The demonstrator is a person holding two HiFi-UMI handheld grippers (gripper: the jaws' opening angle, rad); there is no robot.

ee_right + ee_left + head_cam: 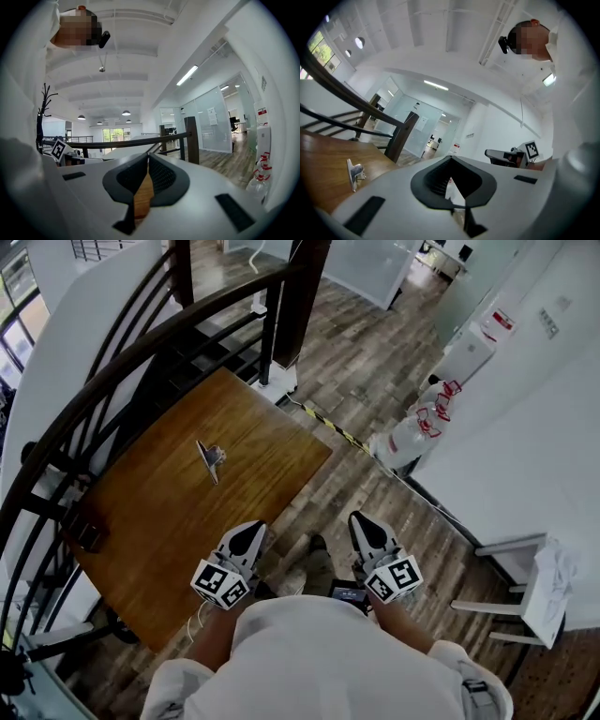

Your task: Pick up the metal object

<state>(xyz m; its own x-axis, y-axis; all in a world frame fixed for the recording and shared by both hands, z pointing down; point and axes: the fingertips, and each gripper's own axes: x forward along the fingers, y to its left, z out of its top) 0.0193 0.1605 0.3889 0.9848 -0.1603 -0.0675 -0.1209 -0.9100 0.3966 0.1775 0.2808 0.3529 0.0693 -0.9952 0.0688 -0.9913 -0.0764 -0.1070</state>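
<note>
Both pairs of fingers are pressed together with nothing between them. The left gripper (250,530) hangs over the near edge of the table (187,549), and the right gripper (362,520) is just off that edge, over the floor. The metal object (211,461) lies alone near the middle of the table, a little toward its far side. It is well apart from either gripper and nearer your left one.

It looks like a small clip, a thin flat plate standing on edge with a short bright tab beside it, though the detail is too small to be sure. Expect it to be light, stiff and slick, so it may skate across the smooth wood or twist if you nudge it off centre. You would do best to open the fingers first and come in level. Then close across the plate's two flat faces, low and near its middle, rather than on the rounded tab.
</note>
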